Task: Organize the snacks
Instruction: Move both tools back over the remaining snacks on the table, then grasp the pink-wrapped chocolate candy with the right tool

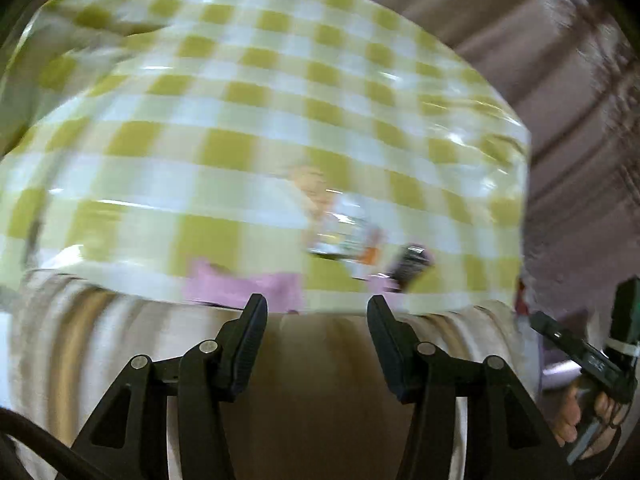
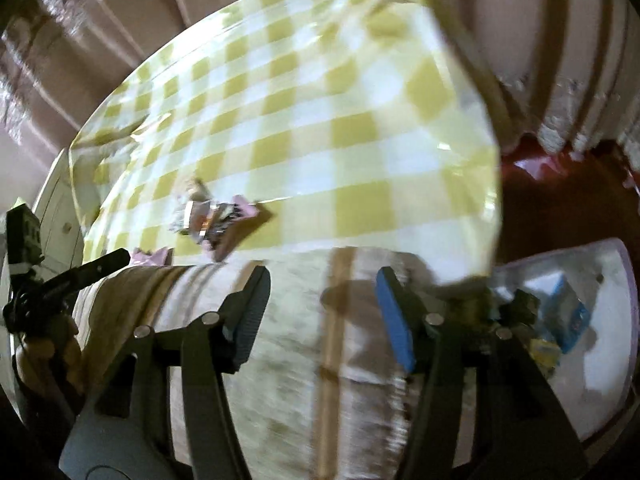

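Green-and-white checked cloth [image 2: 320, 100] covers the table, a striped fabric hanging at its near edge. A small cluster of snack packets [image 2: 212, 218] lies on the cloth, left of centre in the right wrist view; blur hides their kinds. At lower right a clear container [image 2: 600, 280] already holds several packets, including a blue one [image 2: 568, 316]. Left gripper [image 1: 316, 316] and right gripper [image 2: 322, 292] both stand released, nothing between their jaws. Judged from this, sorting is partly done: the cluster on the cloth remains to be moved.
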`<state>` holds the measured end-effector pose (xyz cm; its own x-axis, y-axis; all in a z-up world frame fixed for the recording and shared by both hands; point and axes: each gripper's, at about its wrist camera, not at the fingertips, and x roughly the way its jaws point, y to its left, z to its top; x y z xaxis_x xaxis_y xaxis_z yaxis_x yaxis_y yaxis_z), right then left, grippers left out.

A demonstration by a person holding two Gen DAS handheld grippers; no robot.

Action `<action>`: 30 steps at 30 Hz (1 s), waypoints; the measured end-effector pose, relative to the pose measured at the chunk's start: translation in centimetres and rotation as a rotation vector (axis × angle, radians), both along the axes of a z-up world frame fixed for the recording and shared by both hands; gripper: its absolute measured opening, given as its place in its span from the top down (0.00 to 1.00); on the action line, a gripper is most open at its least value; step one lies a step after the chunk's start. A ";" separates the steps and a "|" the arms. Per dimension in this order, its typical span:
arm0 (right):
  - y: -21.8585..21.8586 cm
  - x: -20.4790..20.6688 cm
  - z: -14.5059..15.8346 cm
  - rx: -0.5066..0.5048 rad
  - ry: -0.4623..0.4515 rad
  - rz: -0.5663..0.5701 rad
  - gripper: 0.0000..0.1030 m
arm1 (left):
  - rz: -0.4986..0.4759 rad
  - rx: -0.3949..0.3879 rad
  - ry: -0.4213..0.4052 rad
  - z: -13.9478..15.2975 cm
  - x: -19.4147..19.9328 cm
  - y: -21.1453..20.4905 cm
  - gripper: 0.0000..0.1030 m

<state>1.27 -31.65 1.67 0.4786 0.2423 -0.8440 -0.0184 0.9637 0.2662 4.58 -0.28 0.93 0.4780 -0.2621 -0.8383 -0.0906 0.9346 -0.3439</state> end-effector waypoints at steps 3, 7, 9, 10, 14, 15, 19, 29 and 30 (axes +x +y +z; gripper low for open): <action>2.3 1.0 -0.3 0.003 0.007 0.043 0.40 | 0.024 -0.005 0.040 -0.7 0.6 2.7 0.48; 5.2 2.4 -1.1 -0.001 0.027 0.088 0.40 | 0.021 -0.008 0.120 -2.0 2.1 4.4 0.48; 6.4 3.1 -1.6 -0.007 0.045 0.107 0.40 | 0.017 -0.003 0.160 -2.6 2.8 4.8 0.48; 6.9 3.4 -1.9 -0.008 0.051 0.116 0.40 | -0.009 0.002 0.190 -3.1 3.4 4.8 0.48; 9.2 4.3 -3.0 -0.025 0.079 0.162 0.39 | -0.154 0.034 0.278 -4.4 5.4 3.5 0.45; 9.5 4.4 -3.2 -0.031 0.084 0.169 0.39 | -0.178 0.048 0.294 -4.7 5.7 3.2 0.44; 11.0 5.2 -3.5 -0.042 0.096 0.200 0.38 | -0.306 0.071 0.355 -6.2 7.0 1.6 0.45; 13.2 7.4 -5.5 -0.073 0.152 0.244 0.38 | -0.425 0.210 0.253 -6.2 7.5 -2.7 0.84; 13.3 7.7 -5.7 -0.074 0.156 0.241 0.38 | -0.403 0.196 0.236 -6.2 7.8 -2.5 0.85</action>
<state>8.94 -18.36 -3.99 0.2778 0.2683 -0.9224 -0.2130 0.9535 0.2132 12.40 -2.82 -5.25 0.1629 -0.2137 -0.9632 0.2366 0.9562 -0.1721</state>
